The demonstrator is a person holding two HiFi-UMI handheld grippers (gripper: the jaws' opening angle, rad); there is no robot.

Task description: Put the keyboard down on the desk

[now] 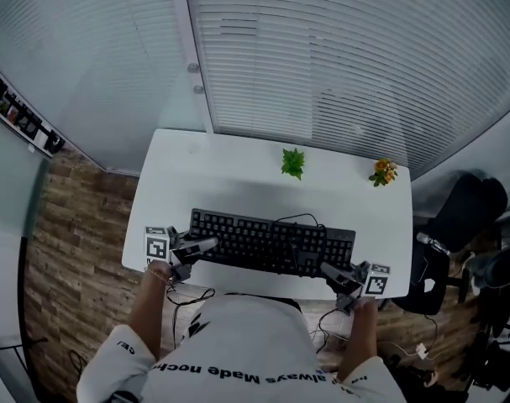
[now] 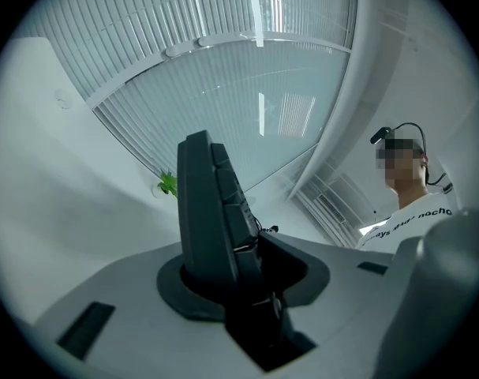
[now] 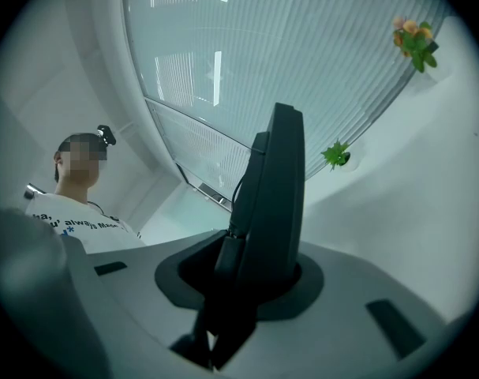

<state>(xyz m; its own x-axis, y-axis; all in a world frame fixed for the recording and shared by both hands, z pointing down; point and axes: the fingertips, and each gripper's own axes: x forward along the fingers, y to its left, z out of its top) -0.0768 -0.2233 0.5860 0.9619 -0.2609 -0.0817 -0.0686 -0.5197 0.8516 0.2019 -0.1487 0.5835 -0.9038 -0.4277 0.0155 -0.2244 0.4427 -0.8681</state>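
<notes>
I'm working the set-down step: the black keyboard (image 1: pixel 271 240) is hanging between my two tongs over the front half of the white desk (image 1: pixel 238 162), lying along its front edge, well short of the green plant (image 1: pixel 293 163) at the back. I can't tell whether its underside is touching yet. Next I'm judging it needs lowering level, both ends together, before either grip lets go. The left gripper (image 1: pixel 206 244) is nearly closed, pinching the keyboard's left end; the right gripper (image 1: pixel 330 271) is narrower, clamping the right end.
</notes>
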